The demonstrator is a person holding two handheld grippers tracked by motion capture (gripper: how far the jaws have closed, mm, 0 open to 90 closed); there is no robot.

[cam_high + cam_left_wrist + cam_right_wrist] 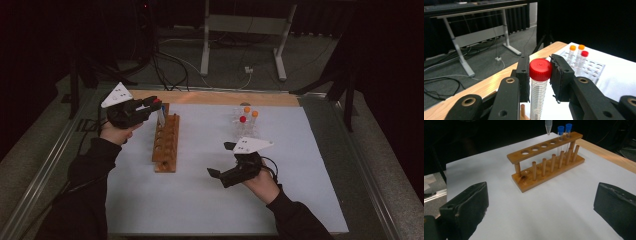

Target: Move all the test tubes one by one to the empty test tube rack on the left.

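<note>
Red-capped tube held over the wooden rack

The white table top [200,200] carries a wooden test-tube rack [166,142] at its left: a top board with a row of round holes, pegs along the base, and two blue-capped tubes [564,132] standing at its far end. Farther right stands a clear plastic rack [243,127] with two orange-capped tubes and one red-capped one. The left gripper [540,75] has its jaws clamped on the red-capped tube [539,85] just under the cap, hanging upright above the wooden rack's far end; the tube is clear, marked with fine graduation lines, with a ribbed red screw cap and a tapered tip. The right gripper [222,160] rests low near the table's middle, jaws wide apart with nothing between them.
</note>
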